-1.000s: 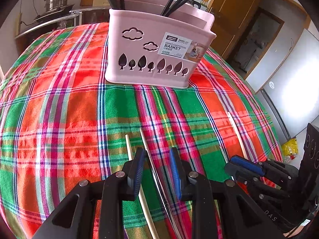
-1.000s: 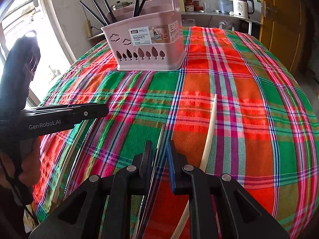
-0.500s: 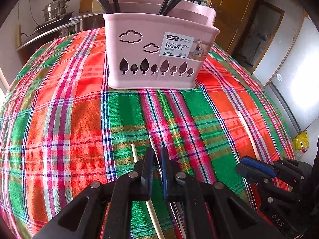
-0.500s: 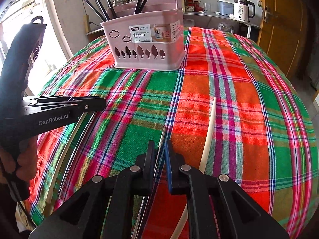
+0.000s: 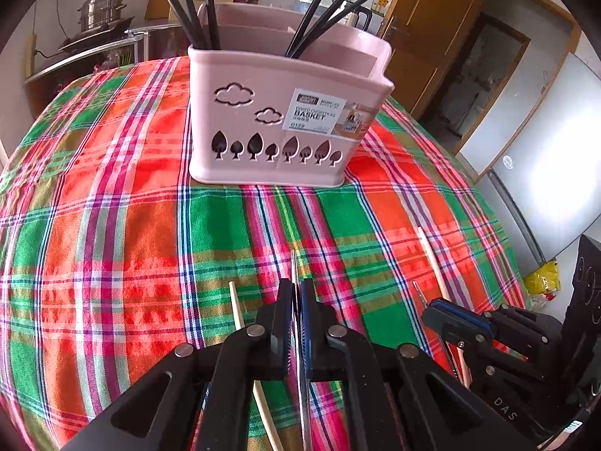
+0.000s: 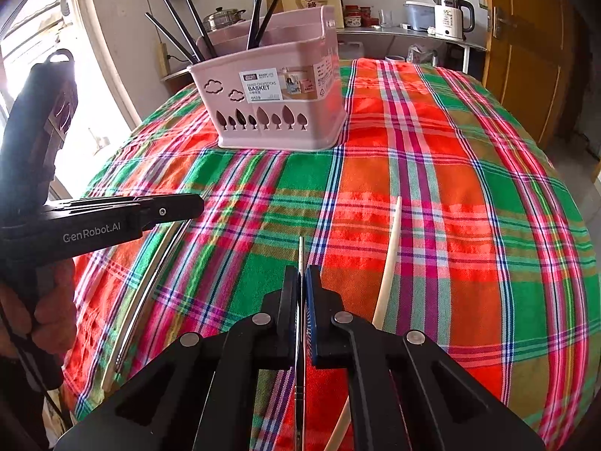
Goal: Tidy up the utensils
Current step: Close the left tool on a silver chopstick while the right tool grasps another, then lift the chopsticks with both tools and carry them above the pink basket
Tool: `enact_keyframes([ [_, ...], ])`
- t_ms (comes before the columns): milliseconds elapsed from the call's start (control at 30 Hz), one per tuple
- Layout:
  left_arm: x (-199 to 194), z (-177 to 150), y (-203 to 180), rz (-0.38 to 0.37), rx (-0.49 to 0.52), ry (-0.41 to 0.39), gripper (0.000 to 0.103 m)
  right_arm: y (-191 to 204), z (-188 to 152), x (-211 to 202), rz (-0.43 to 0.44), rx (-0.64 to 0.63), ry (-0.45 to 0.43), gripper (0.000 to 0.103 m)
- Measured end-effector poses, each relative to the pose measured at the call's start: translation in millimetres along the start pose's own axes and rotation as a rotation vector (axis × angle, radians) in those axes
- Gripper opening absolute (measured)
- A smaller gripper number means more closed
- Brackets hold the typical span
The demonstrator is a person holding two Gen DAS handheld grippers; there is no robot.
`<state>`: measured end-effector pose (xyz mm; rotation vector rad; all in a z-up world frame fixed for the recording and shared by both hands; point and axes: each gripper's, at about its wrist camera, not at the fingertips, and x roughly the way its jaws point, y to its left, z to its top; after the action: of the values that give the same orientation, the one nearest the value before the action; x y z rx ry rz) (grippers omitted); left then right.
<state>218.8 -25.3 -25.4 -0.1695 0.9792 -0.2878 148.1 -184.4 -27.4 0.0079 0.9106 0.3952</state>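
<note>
At the top centre of both views a pink divided basket (image 5: pixel 285 112) stands on the plaid-covered surface (image 5: pixel 112 225), and several black chopsticks (image 5: pixel 195 7) already lean upright in its compartments, so part of the sorting appears done. What remains lies loose on the cloth in the lower half of the frames. In the left wrist view, the left gripper (image 5: pixel 296 300) has its fingers clenched on a thin metal chopstick (image 5: pixel 294 267) whose tip pokes out above them at bottom centre; a pale chopstick (image 5: pixel 236 308) lies just beside it to the left, not gripped. In the right wrist view, the right gripper (image 6: pixel 300 285) is likewise pinched tight on another slim metal chopstick (image 6: pixel 301 251) at bottom centre, with a second pale chopstick (image 6: pixel 390 248) lying free just to its right. Both metal sticks look to be against or very near the cloth, so neither seems lifted yet. Judging from this, the task is somewhere in the middle: two metal sticks are grasped and need carrying up to the basket, and the two pale ones are left to collect.
</note>
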Motion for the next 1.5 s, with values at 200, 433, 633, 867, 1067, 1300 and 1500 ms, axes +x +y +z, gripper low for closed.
enact_keyframes([
  [200,-41,15,-8,-0.033,0.024,-0.086,0.004,1,17,-26,0.023,0.004,-0.080,0.004],
  [433,-92,32,-18,-0.065,0.058,-0.200,0.004,-2,39,-58,0.034,0.011,-0.180,0.004],
  [633,-114,39,-22,-0.075,0.074,-0.246,0.004,-1,51,-83,0.036,0.001,-0.253,0.004],
  [867,-116,34,-23,-0.077,0.083,-0.245,0.004,-1,51,-94,0.043,-0.005,-0.287,0.004],
  [1067,-119,31,-24,-0.076,0.101,-0.245,0.004,0,50,-100,0.046,-0.017,-0.295,0.004],
  [1300,-126,31,-22,-0.074,0.117,-0.254,0.004,1,55,-106,0.053,-0.027,-0.315,0.004],
  [1500,-136,43,-17,-0.062,0.118,-0.267,0.004,2,70,-109,0.067,-0.027,-0.342,0.004],
])
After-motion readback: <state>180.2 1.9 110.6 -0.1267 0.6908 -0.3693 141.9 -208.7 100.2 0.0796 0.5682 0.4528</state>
